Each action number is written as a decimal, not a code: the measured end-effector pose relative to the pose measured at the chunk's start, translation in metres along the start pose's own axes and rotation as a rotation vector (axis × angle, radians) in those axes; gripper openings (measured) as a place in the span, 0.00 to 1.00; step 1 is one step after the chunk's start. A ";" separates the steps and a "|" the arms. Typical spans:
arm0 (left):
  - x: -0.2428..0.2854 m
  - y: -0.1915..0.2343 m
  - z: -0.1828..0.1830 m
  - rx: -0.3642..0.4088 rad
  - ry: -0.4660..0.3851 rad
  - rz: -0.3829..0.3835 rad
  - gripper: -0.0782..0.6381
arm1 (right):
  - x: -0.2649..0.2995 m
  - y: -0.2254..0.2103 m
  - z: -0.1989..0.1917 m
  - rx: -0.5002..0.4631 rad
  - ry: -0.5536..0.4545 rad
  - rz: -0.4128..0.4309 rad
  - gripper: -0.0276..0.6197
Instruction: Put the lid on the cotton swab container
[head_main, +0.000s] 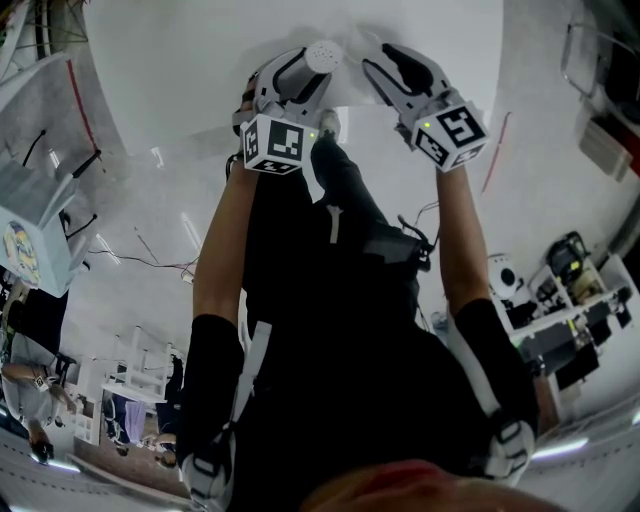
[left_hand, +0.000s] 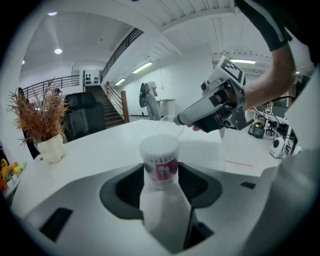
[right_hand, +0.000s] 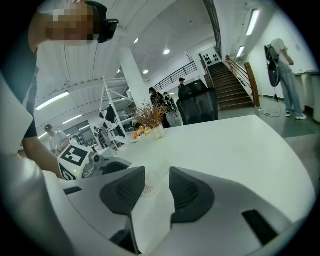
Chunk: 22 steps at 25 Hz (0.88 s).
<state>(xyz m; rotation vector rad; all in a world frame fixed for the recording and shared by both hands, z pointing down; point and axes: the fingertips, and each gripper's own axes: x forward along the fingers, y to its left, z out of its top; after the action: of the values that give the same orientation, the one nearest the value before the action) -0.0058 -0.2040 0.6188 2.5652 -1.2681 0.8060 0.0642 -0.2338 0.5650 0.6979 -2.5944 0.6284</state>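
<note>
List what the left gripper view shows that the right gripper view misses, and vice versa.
Left only: the cotton swab container, gripped in the left claw, and the right claw from outside. Right only: the left claw's marker cube. Both: the clear lid at the right claw's tip, the white table, the vase of dried plants.

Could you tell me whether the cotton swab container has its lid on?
No, the white pink-labelled cylindrical container is open, swab tips showing.
</note>
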 end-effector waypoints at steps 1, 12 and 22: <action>0.000 0.001 0.000 -0.002 0.000 0.001 0.41 | 0.000 0.000 0.003 0.003 -0.004 -0.001 0.27; 0.000 0.002 -0.003 -0.006 -0.006 0.001 0.41 | -0.002 0.009 0.014 0.023 -0.042 0.007 0.20; -0.001 0.002 -0.002 -0.004 -0.008 0.003 0.41 | 0.007 0.036 0.021 -0.017 -0.019 0.088 0.17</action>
<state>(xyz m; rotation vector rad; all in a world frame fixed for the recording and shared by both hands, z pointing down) -0.0084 -0.2041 0.6199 2.5666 -1.2750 0.7941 0.0344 -0.2191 0.5394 0.5901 -2.6565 0.6278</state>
